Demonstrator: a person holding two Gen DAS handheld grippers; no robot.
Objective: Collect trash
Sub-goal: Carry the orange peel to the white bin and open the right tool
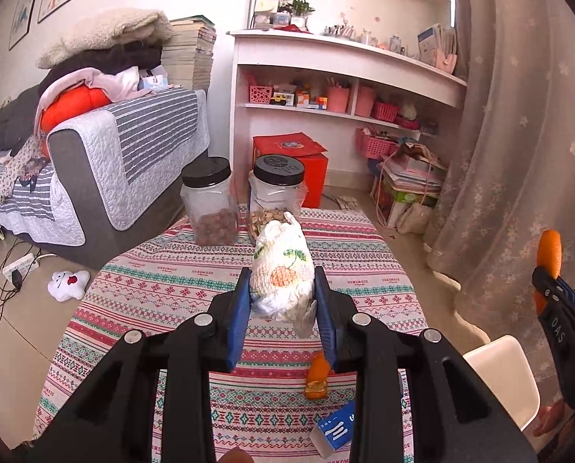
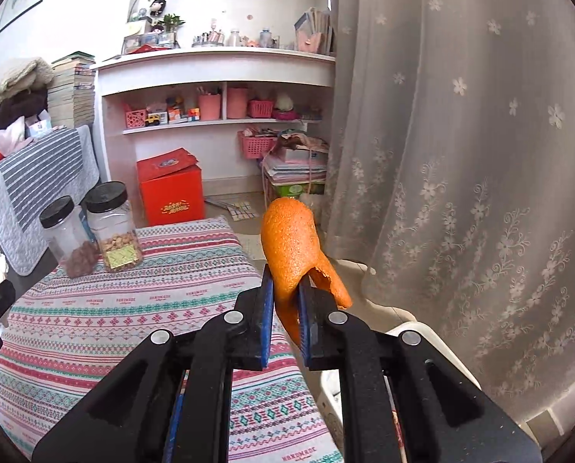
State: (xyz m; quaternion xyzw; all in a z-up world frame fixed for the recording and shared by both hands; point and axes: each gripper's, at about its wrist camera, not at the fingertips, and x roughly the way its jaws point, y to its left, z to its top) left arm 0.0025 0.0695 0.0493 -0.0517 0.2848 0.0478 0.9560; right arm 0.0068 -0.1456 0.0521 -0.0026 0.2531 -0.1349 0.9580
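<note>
Two light, soft scraps held: crumpled tissue wad [image 1: 281, 274] squeezed between left fingers [image 1: 241, 305], curled orange peel [image 2: 291, 247] pinched mid-strip by right fingers [image 2: 267, 301], above the tabletop [image 1: 171, 293].

Tablecloth [image 1: 164, 289]: red, green and white patterned bands. Tissue wad [image 1: 281, 270]: white with orange and green print; peel [image 2: 291, 247]: orange; gripper pads [image 1: 241, 308]: blue on black. Jars [image 1: 210, 200]: clear with black lids; box [image 2: 170, 191]: red; curtain [image 2: 461, 154]: grey with white flowers.

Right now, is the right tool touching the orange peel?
Touching. The right wrist view shows the right tool with both fingers clamped on the orange peel.
</note>
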